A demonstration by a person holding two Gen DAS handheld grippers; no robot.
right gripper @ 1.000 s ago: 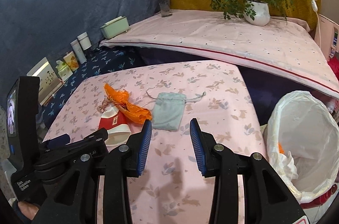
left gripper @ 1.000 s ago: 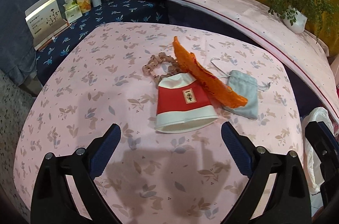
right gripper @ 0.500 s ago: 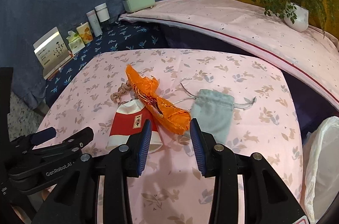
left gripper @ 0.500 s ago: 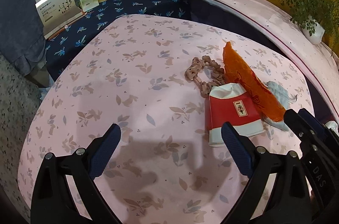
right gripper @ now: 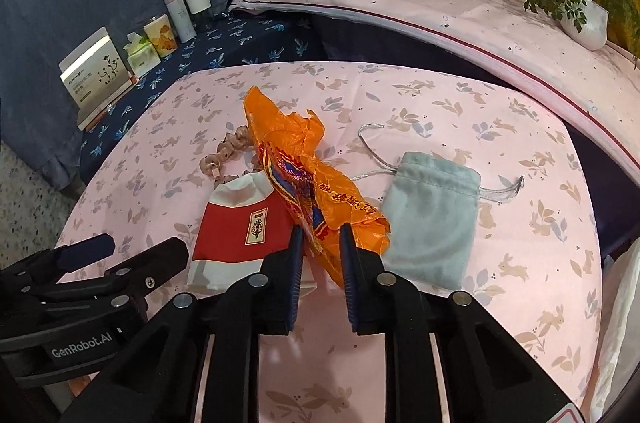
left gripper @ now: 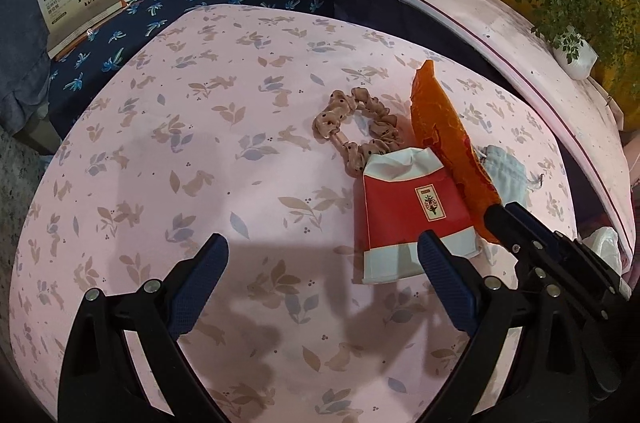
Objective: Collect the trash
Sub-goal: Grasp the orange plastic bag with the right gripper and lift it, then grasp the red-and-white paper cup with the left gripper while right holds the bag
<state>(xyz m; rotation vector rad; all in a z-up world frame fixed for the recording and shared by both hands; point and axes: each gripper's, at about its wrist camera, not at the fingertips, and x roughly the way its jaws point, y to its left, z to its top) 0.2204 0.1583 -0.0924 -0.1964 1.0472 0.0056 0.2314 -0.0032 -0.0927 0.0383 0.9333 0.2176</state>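
Note:
A crumpled orange plastic wrapper [right gripper: 308, 175] lies on the pink tablecloth, partly over a flattened red and white paper cup [right gripper: 240, 227]. It also shows in the left wrist view [left gripper: 444, 139], beside the cup [left gripper: 408, 215]. My right gripper [right gripper: 320, 247] is open, its two fingers on either side of the wrapper's near end. My left gripper [left gripper: 320, 263] is open wide and empty, low over the cloth to the left of the cup.
A pink scrunchie [left gripper: 356, 127] lies behind the cup. A grey drawstring pouch [right gripper: 432, 219] lies right of the wrapper. A white bin bag [right gripper: 616, 323] is at the table's right edge. Boxes and jars [right gripper: 168, 31] stand on the dark blue shelf behind.
My right gripper has moved forward and left from near the bin bag until its fingers straddle the wrapper's near end. My left gripper has shifted left and lower.

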